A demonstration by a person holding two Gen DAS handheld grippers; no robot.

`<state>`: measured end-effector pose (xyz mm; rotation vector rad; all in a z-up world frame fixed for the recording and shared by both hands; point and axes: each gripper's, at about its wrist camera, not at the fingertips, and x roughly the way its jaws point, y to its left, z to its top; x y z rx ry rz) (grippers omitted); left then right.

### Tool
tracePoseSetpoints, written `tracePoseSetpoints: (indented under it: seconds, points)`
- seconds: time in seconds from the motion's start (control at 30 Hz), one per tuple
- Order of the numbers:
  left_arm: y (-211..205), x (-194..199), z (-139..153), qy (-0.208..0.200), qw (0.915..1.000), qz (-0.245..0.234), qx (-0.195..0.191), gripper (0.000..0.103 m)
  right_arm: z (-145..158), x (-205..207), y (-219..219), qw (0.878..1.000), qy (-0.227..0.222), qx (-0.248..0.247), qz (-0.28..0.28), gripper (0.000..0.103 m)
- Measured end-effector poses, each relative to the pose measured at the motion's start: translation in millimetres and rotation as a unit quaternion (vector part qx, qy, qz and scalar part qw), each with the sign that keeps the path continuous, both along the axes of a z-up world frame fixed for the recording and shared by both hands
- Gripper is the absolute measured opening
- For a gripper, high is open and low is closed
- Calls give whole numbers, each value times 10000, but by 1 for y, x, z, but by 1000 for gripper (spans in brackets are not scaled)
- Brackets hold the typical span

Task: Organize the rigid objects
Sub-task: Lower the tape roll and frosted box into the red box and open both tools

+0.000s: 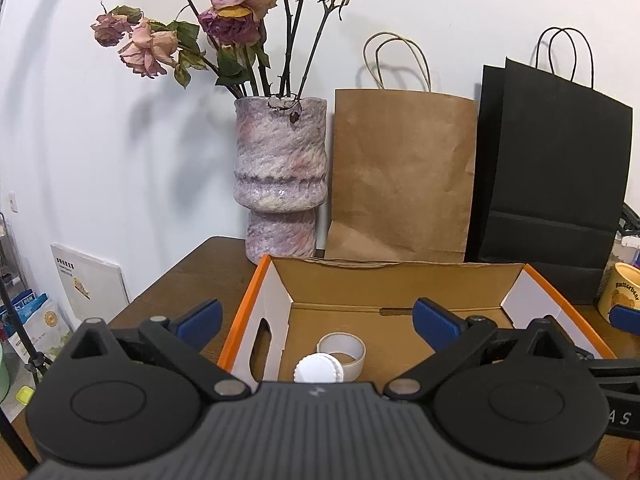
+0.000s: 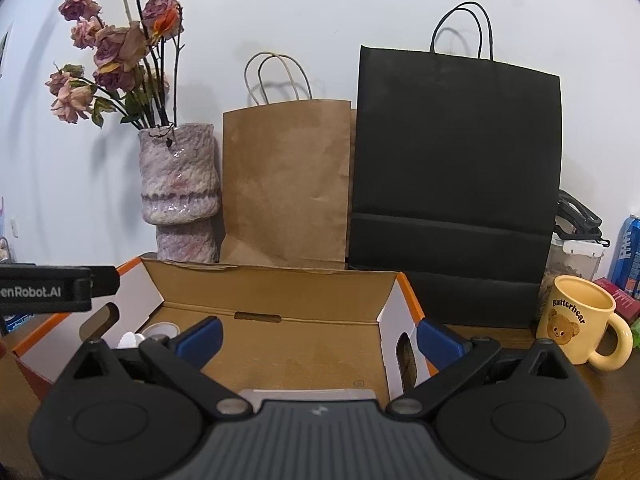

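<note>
An open cardboard box with an orange rim [image 1: 256, 280] [image 2: 412, 292] sits on the wooden table. Inside it lie a roll of white tape [image 1: 342, 350] and a white ribbed cap [image 1: 319, 368]; both show partly at the left in the right wrist view [image 2: 160, 330]. My left gripper [image 1: 318, 322] is open and empty, held above the box's near side. My right gripper [image 2: 320, 338] is open and empty, also over the box's near edge. A yellow Butterbear mug [image 2: 578, 320] stands on the table right of the box and also shows in the left wrist view [image 1: 622, 292].
A textured pink vase with dried roses [image 1: 280, 176] [image 2: 180, 196], a brown paper bag [image 1: 400, 176] [image 2: 286, 184] and a black paper bag [image 1: 556, 176] [image 2: 456, 160] stand against the wall behind the box. A blue can [image 2: 628, 256] and a plastic container [image 2: 572, 260] are at far right.
</note>
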<state>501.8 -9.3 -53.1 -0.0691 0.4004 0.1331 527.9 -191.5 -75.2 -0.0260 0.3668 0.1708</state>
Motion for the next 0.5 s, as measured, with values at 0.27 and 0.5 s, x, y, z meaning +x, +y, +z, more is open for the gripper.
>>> tracePoseSetpoints:
  seconds: [0.27, 0.5]
  points:
    - [3, -16, 5, -80, 9999, -7, -74, 103, 5, -14, -6, 9999, -143, 29, 0, 103]
    - [0, -38, 8, -178, 9997, -138, -24, 103, 8, -36, -12, 9996, -269, -14, 18, 103]
